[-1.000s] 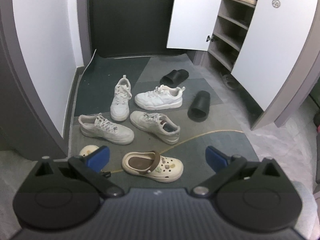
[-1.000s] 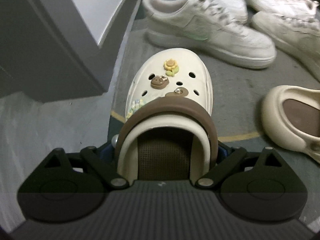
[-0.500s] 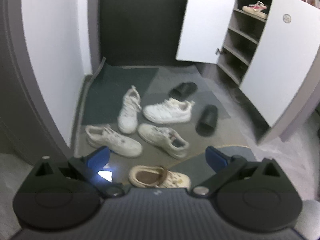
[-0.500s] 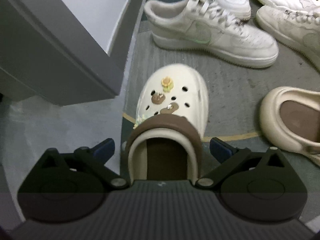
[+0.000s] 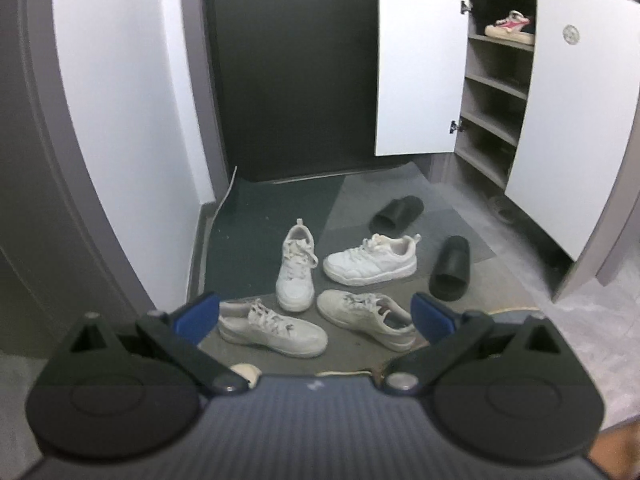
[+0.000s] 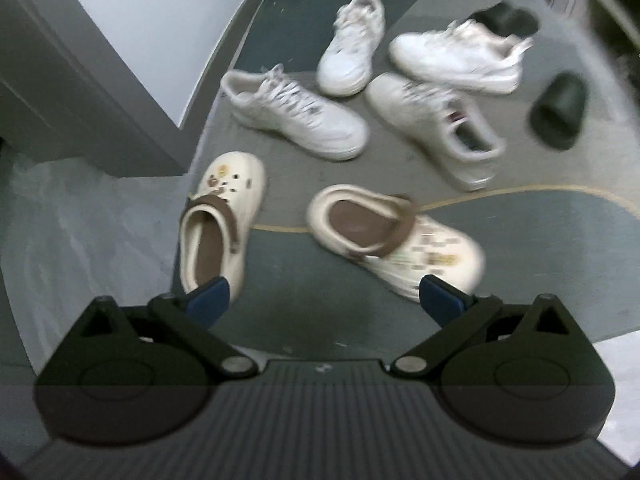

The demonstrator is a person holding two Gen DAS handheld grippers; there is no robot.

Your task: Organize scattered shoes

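Cream foam clogs with brown heel straps are seen on the dark mat in the right wrist view: left clog (image 6: pixel 218 216) upright near the wall corner, right clog (image 6: pixel 394 240) just beside it, toe turned the other way. Four white sneakers lie farther up the mat, e.g. one (image 6: pixel 294 114) close above the left clog, with two black slides (image 5: pixel 450 268) beyond them. An open shoe cabinet (image 5: pixel 496 92) with mostly bare shelves is seen at the right in the left wrist view. Right gripper (image 6: pixel 322 294) is spread wide, nothing between the jaws, hanging above the floor between the clogs. Left gripper (image 5: pixel 316 314) is also spread wide and empty, aimed over the sneakers. Clogs are judged light, springy, fairly stiff-walled and a bit slick; a pinch across the heel rim or side wall is judged best, not the strap, which likely pivots. Sneakers are judged heavier with soft collars; the heel counter is the likely hold.
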